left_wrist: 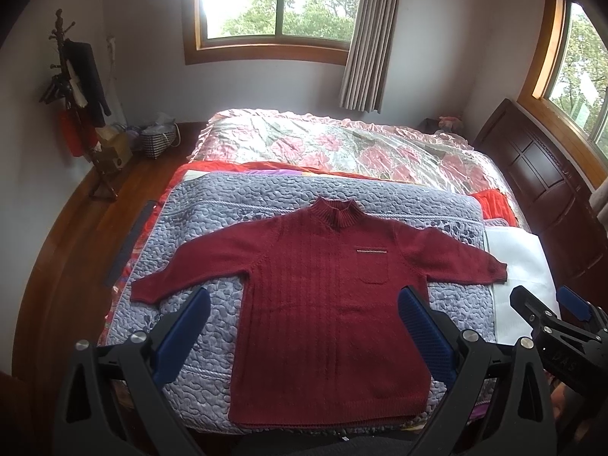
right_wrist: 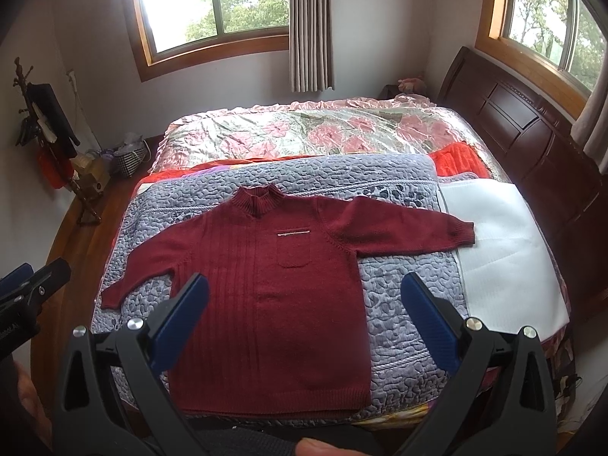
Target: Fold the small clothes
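Knitwear first: from the left wrist I see a dark red sweater (left_wrist: 326, 304) lying flat, front up, on a grey quilt (left_wrist: 197, 262) at the near end of the bed (left_wrist: 342, 144), collar far, hem near, both sleeves spread out. My left gripper (left_wrist: 304, 330) hangs above it, jaws spread wide, holding nothing. The right gripper (left_wrist: 547, 304) shows at the right edge, also parted.

From the right wrist, the right gripper (right_wrist: 304, 319) is likewise spread and empty over the lower body. The right sleeve's cuff (right_wrist: 465, 233) rests on a white sheet (right_wrist: 501, 243). I judge the knit soft, floppy, fairly thick and stretchy, so I'd pinch the ribbed cuff or shoulder seam.
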Motion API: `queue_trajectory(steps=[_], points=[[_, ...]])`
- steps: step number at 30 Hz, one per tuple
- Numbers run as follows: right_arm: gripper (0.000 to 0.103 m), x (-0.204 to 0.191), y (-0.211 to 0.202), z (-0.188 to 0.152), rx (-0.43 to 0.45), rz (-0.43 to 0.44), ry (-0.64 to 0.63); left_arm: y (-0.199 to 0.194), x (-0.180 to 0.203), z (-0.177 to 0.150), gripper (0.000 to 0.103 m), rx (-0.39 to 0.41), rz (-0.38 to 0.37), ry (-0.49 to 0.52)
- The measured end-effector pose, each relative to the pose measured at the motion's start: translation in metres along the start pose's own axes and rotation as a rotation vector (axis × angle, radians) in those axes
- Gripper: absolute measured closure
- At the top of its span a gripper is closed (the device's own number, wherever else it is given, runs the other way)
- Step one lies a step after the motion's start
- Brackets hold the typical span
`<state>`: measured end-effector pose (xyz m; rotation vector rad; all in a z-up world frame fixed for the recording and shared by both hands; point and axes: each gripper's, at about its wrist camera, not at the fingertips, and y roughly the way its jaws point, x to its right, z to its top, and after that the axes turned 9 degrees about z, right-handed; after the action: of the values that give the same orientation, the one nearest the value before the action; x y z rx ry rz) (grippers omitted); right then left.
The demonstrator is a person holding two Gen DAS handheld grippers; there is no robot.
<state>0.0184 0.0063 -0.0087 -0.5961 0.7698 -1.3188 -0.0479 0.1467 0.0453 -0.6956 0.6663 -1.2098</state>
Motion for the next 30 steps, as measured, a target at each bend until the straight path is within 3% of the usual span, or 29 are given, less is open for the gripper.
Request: queue_trajectory(steps=[23,30], points=[[0.003,0.004,0.018,0.013,-0.026,-0.008,0.014,0.022,0.004,0.011,0.004,-0.024,-0.006,0.008],[0.003,0.021,0.034,0.016,0.021,0.065,0.064,0.064,0.009,0.005,0.004,-0.049,-0.113,-0.044]])
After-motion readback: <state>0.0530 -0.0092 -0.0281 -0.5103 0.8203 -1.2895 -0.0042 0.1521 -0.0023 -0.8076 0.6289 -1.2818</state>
